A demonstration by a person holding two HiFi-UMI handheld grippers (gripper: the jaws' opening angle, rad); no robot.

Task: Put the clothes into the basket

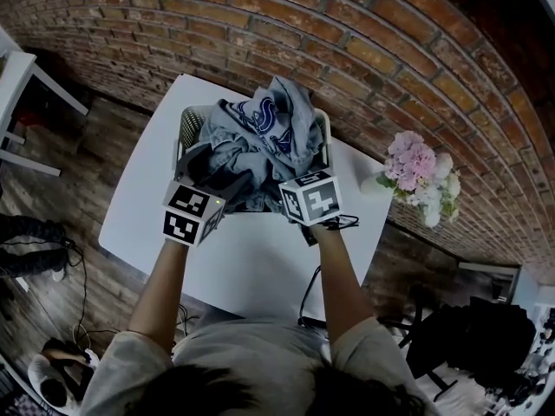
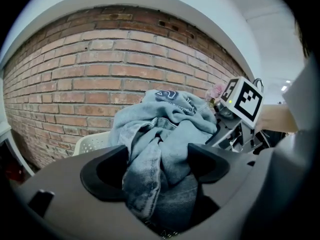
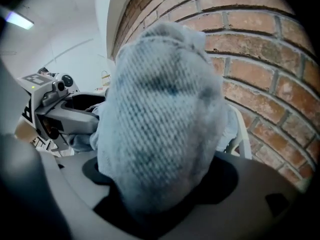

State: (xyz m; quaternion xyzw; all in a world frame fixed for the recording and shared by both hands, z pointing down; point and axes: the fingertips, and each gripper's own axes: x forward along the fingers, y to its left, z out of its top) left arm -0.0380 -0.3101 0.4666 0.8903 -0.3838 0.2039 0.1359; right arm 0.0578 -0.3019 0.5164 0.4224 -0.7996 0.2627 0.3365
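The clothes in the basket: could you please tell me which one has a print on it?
The pale sweatshirt atop the pile: it bears navy print, while the denim and the dark garment look plain.

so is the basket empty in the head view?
No, the basket is heaped with clothes, denim and a printed top rising above its rim.

A red-brick wall (image 1: 347,50) rises behind the white table (image 1: 251,267); dark plank floor (image 1: 95,146); pink flowers (image 1: 416,176) at right.
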